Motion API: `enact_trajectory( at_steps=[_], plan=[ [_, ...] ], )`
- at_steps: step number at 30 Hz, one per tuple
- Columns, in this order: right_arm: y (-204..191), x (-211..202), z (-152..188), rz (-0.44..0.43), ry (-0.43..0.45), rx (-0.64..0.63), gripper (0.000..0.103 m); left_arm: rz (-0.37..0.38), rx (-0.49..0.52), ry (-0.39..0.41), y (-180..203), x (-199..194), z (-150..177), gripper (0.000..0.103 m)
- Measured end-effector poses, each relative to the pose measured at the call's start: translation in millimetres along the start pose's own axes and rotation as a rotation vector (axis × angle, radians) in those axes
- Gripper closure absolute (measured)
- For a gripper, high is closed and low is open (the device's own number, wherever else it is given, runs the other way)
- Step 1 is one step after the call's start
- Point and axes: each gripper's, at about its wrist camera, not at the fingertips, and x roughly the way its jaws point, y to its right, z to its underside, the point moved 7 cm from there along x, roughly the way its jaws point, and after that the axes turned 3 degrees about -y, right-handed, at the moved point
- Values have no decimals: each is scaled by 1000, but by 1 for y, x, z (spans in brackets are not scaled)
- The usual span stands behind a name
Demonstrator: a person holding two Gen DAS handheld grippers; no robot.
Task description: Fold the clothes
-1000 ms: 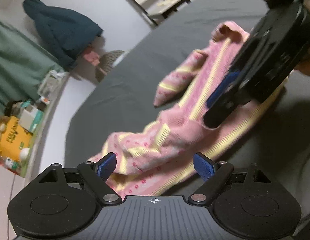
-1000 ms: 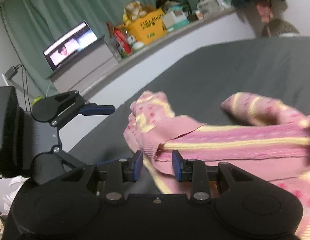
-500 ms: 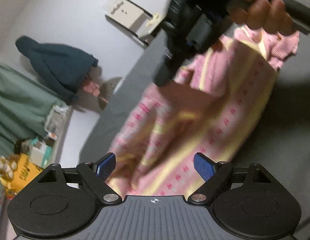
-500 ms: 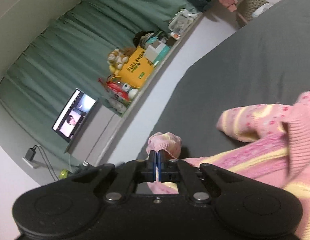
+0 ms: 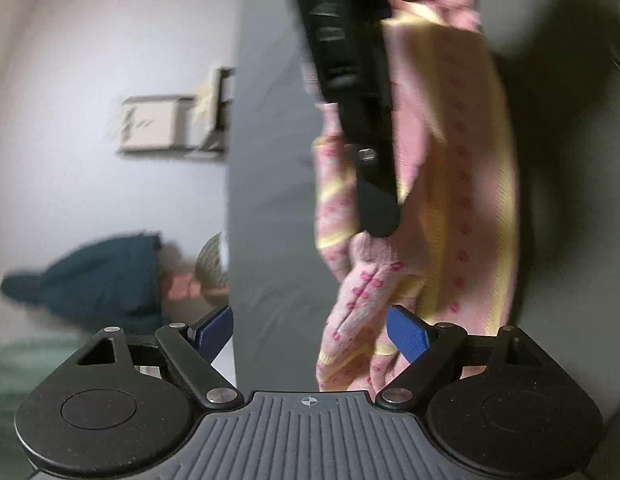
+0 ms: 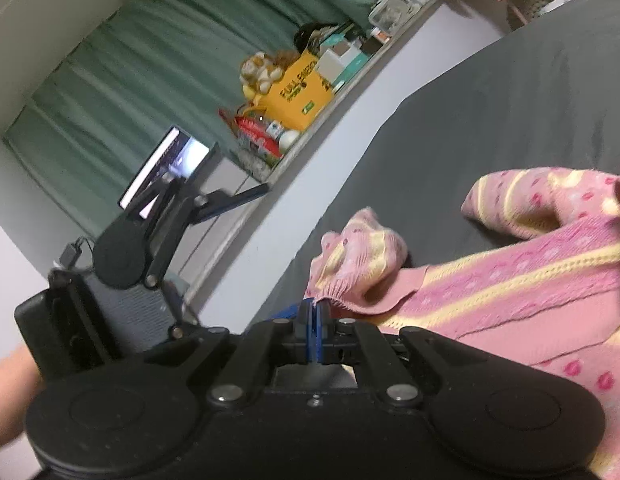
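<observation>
A: Since a second ago the right gripper (image 6: pixel 313 320) has closed from part-open onto the ribbed edge of the pink sweater (image 6: pixel 510 292), and the left wrist view has rolled over sideways.

B: Why pinch there?

A: Probably to lift that edge for a fold. The left gripper (image 5: pixel 310 330) stands wide open with a sleeve hanging between its pads, ungripped.

B: Count?

A: One sweater on the grey bed (image 6: pixel 490 128), two grippers.
</observation>
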Motion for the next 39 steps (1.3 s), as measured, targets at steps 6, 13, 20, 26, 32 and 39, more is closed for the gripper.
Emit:
enact_trajectory(
  at_steps=[6, 13, 20, 26, 32, 39],
  plan=[
    [-7, 1, -1, -9, 4, -21, 100, 26, 154, 51, 17, 12, -18, 40],
    [-2, -3, -5, -1, 24, -12, 100, 1, 190, 72, 14, 11, -31, 51],
    [-11, -2, -2, -6, 7, -75, 100, -8, 192, 79, 17, 9, -31, 61],
    [-22, 0, 0, -9, -5, -127, 100, 12, 168, 67, 18, 2, -36, 81],
    [-27, -2, 3, 4, -8, -155, 97, 21, -9, 25, 11, -5, -38, 96],
    [-50, -40, 11, 272, -53, -524, 77, -33, -419, -104, 1, 3, -37, 96]
  ],
)
